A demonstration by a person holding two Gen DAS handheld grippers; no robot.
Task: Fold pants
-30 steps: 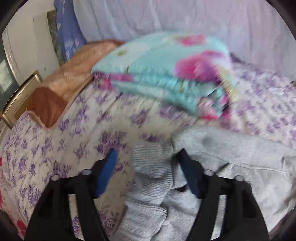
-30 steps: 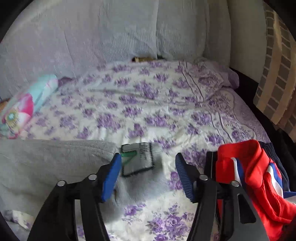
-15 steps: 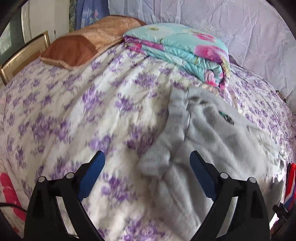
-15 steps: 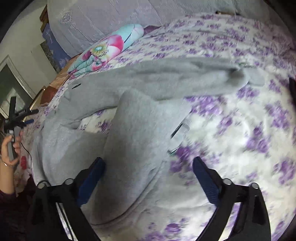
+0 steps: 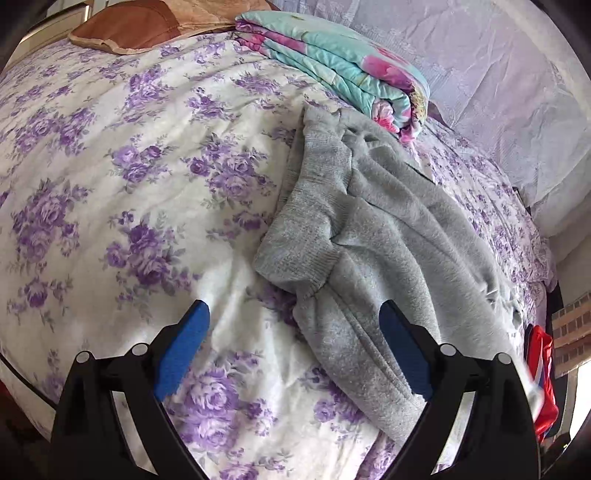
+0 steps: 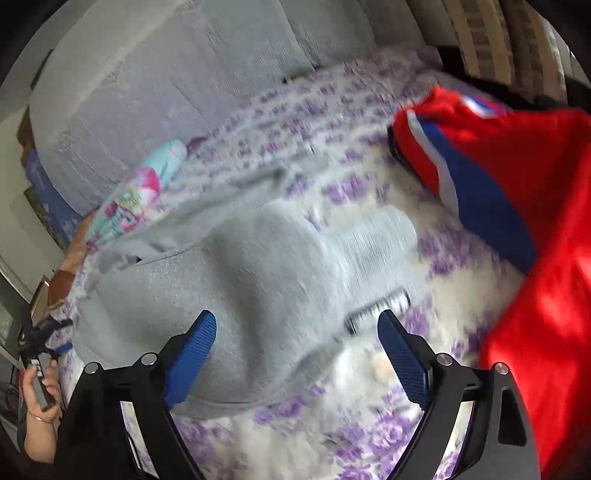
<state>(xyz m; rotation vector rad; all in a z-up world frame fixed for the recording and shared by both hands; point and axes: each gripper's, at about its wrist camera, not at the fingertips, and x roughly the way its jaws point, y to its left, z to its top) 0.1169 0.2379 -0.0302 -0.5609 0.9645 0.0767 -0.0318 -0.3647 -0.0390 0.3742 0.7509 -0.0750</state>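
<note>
Grey sweatpants (image 5: 388, 236) lie folded lengthwise on the floral bedspread (image 5: 129, 166). Their ribbed cuffs (image 5: 310, 221) point toward the left gripper. My left gripper (image 5: 293, 332) is open and empty, just above the bed near the cuff end. In the right wrist view the pants (image 6: 266, 266) lie ahead, with the waistband and its label (image 6: 380, 306) close to my right gripper (image 6: 295, 339), which is open and empty above them. That view is blurred.
A folded turquoise and pink quilt (image 5: 343, 70) lies beyond the pants, also seen in the right wrist view (image 6: 144, 195). A brown pillow (image 5: 147, 22) is at the far left. A red and blue garment (image 6: 517, 206) lies right of the right gripper. A white-covered headboard (image 5: 498, 92) backs the bed.
Both grippers let go of the pants and drew back from them. The pants now lie doubled over on the bed. The right gripper has swung toward the red garment.
</note>
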